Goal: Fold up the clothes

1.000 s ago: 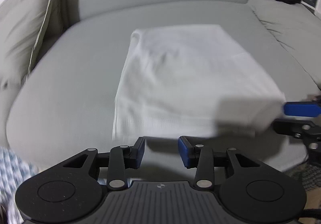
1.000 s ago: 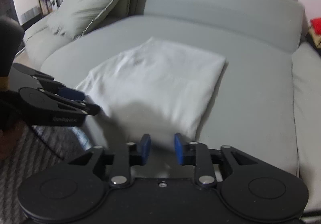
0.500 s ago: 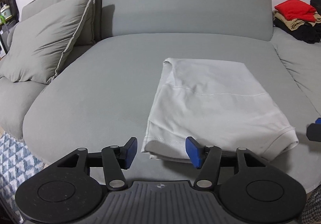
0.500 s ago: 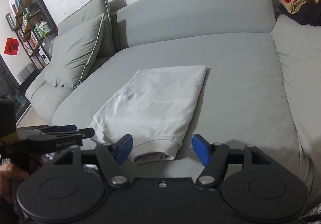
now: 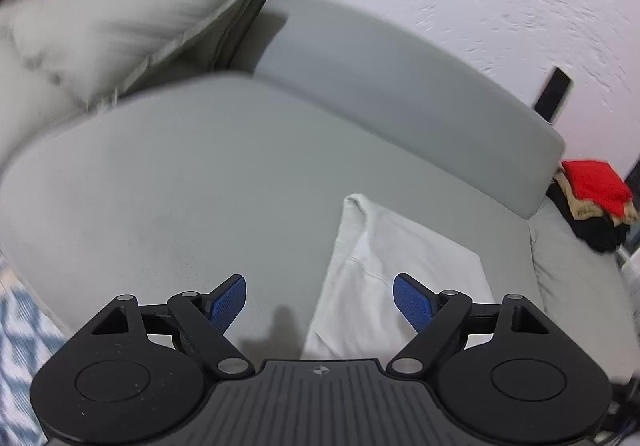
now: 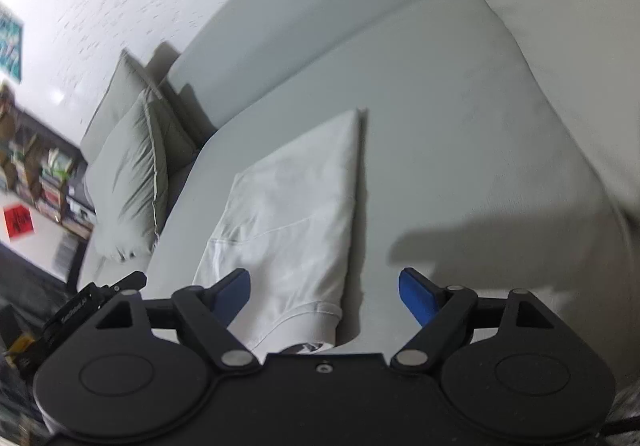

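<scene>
A white folded garment (image 5: pixel 394 270) (image 6: pixel 296 214) lies flat on the grey sofa seat (image 5: pixel 180 182), its ribbed hem at the near edge. My left gripper (image 5: pixel 320 300) hangs open above the seat's front, with the garment's left edge between its blue fingers (image 5: pixel 228 300) and nothing held. My right gripper (image 6: pixel 325 296) is wide open over the garment's near right corner, fingers apart on either side of it and not touching. The left gripper's black tip (image 6: pixel 104 292) shows at the lower left of the right wrist view.
Grey cushions (image 6: pixel 128 174) lean at the sofa's left end. A stack of red, tan and black clothes (image 5: pixel 592 198) sits on the right section. A phone (image 5: pixel 554 96) leans on the backrest. A bookshelf (image 6: pixel 36 174) stands at the far left, a patterned rug (image 5: pixel 16 334) below.
Both grippers have opened wide, let go of the garment and pulled back and tilted upward. The garment now lies folded and still on the seat.
</scene>
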Demonstrator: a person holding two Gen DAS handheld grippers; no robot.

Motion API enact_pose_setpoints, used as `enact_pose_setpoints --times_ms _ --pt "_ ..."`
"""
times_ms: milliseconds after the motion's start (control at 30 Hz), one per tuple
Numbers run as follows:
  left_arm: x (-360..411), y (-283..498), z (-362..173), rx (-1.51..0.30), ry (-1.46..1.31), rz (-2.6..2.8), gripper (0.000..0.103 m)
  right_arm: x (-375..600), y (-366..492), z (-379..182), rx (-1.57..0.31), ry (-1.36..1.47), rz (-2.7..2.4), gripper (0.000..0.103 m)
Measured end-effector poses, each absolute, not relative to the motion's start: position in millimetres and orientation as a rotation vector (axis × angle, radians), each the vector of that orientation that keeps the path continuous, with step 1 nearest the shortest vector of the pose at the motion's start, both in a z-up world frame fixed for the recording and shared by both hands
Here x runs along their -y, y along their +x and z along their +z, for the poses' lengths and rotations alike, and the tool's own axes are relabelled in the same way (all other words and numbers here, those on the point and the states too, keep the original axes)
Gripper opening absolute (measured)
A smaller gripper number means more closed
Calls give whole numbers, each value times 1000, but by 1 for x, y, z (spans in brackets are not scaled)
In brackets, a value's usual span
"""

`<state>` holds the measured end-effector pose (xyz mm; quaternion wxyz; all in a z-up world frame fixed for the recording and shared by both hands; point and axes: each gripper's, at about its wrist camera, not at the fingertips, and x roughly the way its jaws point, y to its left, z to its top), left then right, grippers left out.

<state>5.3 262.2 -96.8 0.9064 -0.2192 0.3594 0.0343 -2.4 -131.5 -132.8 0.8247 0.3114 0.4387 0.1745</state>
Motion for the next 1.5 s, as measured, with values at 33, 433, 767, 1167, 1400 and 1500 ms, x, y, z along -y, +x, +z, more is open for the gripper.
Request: enact_pose_setpoints --times_ms 33,433,767,1167,1400,1500 --pt "-271 19 -102 -789 -493 48 79 133 1 -137 -940 681 369 76" --pt "-268 111 -153 -1132 -613 -342 65 134 53 -170 -1057 831 443 53" --pt "-246 173 -173 -1141 -559 -485 67 123 125 -200 -1097 975 443 48" --pt "-199 188 -146 -1010 -372 -337 8 99 132 -185 -872 832 382 5" --pt "-137 92 -51 -651 -173 -326 7 114 63 -105 -635 629 353 4" --pt "-102 48 -13 -525 -153 -377 7 149 12 -66 -516 631 336 4"
